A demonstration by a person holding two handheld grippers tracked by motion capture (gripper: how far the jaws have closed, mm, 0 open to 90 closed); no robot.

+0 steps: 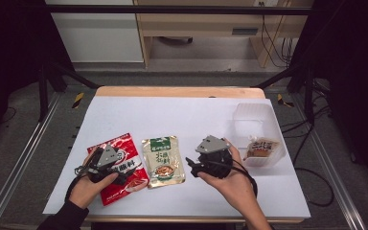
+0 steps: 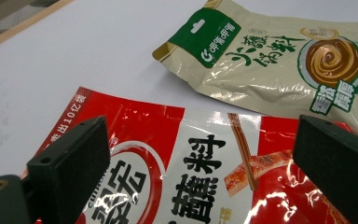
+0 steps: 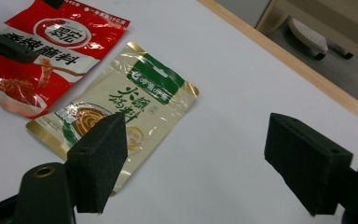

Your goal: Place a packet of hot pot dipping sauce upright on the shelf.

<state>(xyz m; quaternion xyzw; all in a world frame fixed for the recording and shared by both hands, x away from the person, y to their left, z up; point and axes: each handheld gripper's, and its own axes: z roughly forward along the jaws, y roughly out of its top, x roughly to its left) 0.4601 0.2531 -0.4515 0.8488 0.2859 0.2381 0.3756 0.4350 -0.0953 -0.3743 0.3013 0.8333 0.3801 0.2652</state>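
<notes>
Red pouch (image 1: 120, 165) is lying flat at the desk's (image 1: 182, 115) 7 o'clock, left claw (image 1: 117, 176) hovering over it, jaws wide, gripping nothing. Green pouch (image 1: 163, 160) is sitting just beside, at its 3 o'clock. Right claw (image 1: 191, 165) is hanging wide open, empty. One packet (image 1: 261, 147) is sitting in the tub (image 1: 254, 112) at 3 o'clock; two pouches look left to go.

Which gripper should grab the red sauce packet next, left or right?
Probably left. The left gripper hangs open right over the red sauce packet, jaws either side of it. The right gripper is open beyond the beige packet, farther off.
</notes>
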